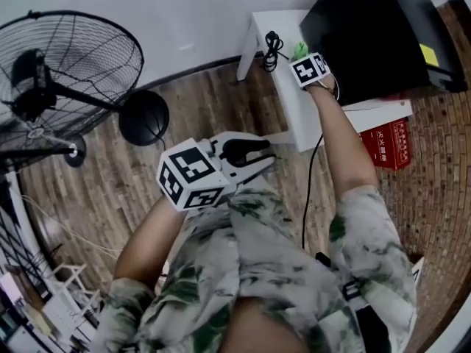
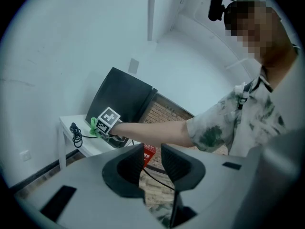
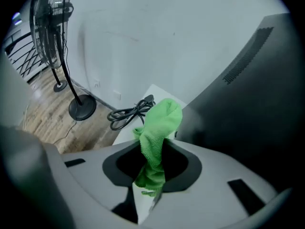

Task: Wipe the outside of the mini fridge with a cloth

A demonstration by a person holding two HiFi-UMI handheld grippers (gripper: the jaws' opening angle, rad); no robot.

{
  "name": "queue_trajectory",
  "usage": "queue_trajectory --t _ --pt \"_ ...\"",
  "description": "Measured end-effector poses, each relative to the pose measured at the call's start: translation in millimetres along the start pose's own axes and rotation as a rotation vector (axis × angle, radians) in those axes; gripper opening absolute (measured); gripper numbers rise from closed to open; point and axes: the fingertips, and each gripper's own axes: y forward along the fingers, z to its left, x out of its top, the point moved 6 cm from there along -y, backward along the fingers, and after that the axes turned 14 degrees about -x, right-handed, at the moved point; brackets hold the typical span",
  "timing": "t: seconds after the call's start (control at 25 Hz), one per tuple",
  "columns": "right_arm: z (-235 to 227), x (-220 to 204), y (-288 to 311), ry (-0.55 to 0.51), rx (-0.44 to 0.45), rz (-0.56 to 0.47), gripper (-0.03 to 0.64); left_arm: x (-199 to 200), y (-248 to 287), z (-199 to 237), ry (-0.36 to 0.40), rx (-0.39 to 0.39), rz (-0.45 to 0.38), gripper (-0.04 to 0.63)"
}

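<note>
The black mini fridge [image 1: 383, 28] stands on a low white table [image 1: 294, 109] at the top right. My right gripper [image 1: 302, 57] is shut on a green cloth [image 1: 300, 49] and holds it by the fridge's left side. In the right gripper view the cloth [image 3: 159, 128] sticks up out of the right gripper [image 3: 155, 151], just beside the fridge wall [image 3: 248, 94]; whether they touch is unclear. My left gripper [image 1: 263, 157] hangs in the air over the wooden floor, away from the fridge. In its own view the left gripper [image 2: 152, 149] is open with nothing between the jaws.
A coiled black cable [image 1: 272, 50] lies on the table left of the fridge. A pedestal fan [image 1: 66, 72] with a round black base [image 1: 143, 118] stands on the floor at the left. A red box [image 1: 390, 144] sits under the table's right side.
</note>
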Motion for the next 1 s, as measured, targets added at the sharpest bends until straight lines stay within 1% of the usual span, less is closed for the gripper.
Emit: queue_trajectory --t 0.08,0.16,0.32,0.36,0.48,0.76,1.0 --pt "4 -8 -21 0.051 0.029 -0.027 0.107 -2 0 -10 0.016 -0.013 0.009 0.12" --pt "9 -19 -43 0.116 0.076 -0.06 0.107 -5 0 -20 0.03 -0.025 0.017 0.12" --pt "17 -35 -103 0.207 0.141 -0.18 0.107 -10 4 -39 0.064 -0.045 0.035 0.12" --pt "18 -43 -117 0.233 0.155 -0.194 0.107 -11 6 -44 0.072 -0.05 0.04 0.12" --pt "25 -73 -153 0.315 0.202 -0.23 0.107 -19 12 -60 0.084 -0.075 0.055 0.12" --pt "44 -147 -244 0.454 0.298 -0.322 0.106 -41 35 -95 0.098 -0.138 0.085 0.12" --pt "50 -210 -314 0.522 0.353 -0.405 0.106 -54 56 -120 0.12 -0.124 0.085 0.118"
